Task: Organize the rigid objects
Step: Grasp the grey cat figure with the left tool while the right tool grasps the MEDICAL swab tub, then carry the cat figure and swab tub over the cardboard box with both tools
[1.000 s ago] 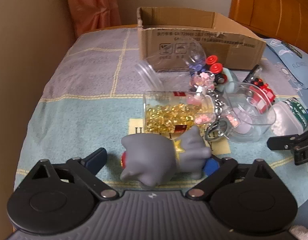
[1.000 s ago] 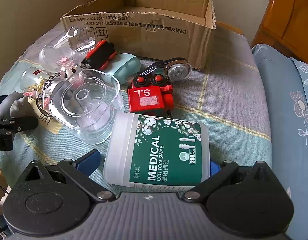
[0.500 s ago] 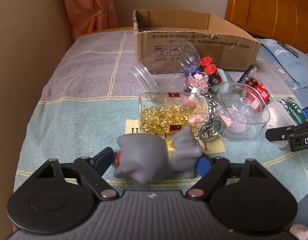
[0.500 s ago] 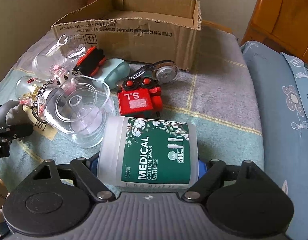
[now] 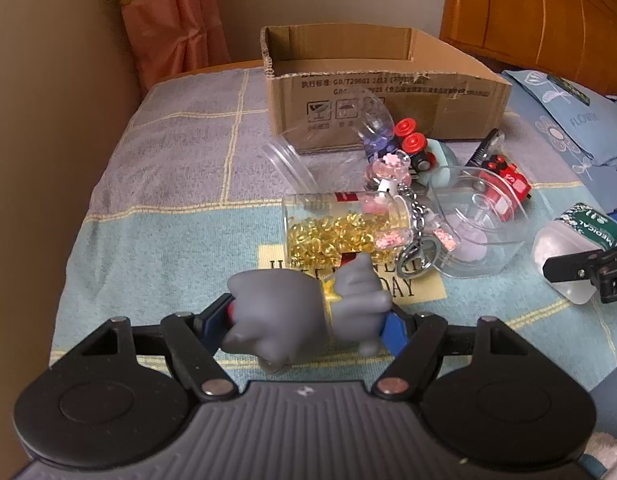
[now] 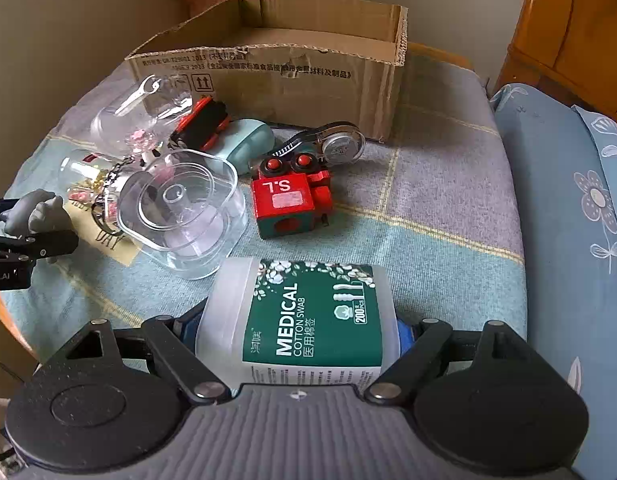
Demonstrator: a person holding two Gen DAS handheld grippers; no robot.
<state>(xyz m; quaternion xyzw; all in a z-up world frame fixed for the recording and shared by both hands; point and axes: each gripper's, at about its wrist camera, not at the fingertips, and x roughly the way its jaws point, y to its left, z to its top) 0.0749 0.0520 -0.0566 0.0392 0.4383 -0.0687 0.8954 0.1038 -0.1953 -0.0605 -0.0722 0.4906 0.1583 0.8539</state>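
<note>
the left gripper [image 5: 306,322] has just been closing, and its blue pads now squeeze a grey toy animal [image 5: 304,312] from both sides. the toy lies on its side on the checked blanket [image 5: 168,208], right at the near edge. the right gripper [image 6: 298,330] closed a moment ago too, and its pads press on both ends of a white cotton swab jar [image 6: 304,316] with a green label, which lies on its side on the blanket.

just past the grey toy lies a clear jar of yellow beads [image 5: 340,228], tipped on its side, with a keychain [image 5: 418,236] and tiny pink bottles touching it. just beside that sits a clear square tub [image 6: 180,208], close to the swab jar. to the right of the tub there is a red toy block [image 6: 290,204] with "s.l" on it. a bit further back are a pale green case [image 6: 240,146], a red and black toy [image 6: 204,122] leaning on it, an empty clear jar [image 5: 320,136] on its side, and a round silver tape thing [image 6: 340,144].

at the far end stands an open cardboard box [image 6: 292,68]. i cannot tell what is in it. a blue flowery pillow [image 6: 564,208] lies on the right, with brown wood [image 5: 540,12] behind it, and a pink curtain [image 5: 172,20] hangs in the far corner.
</note>
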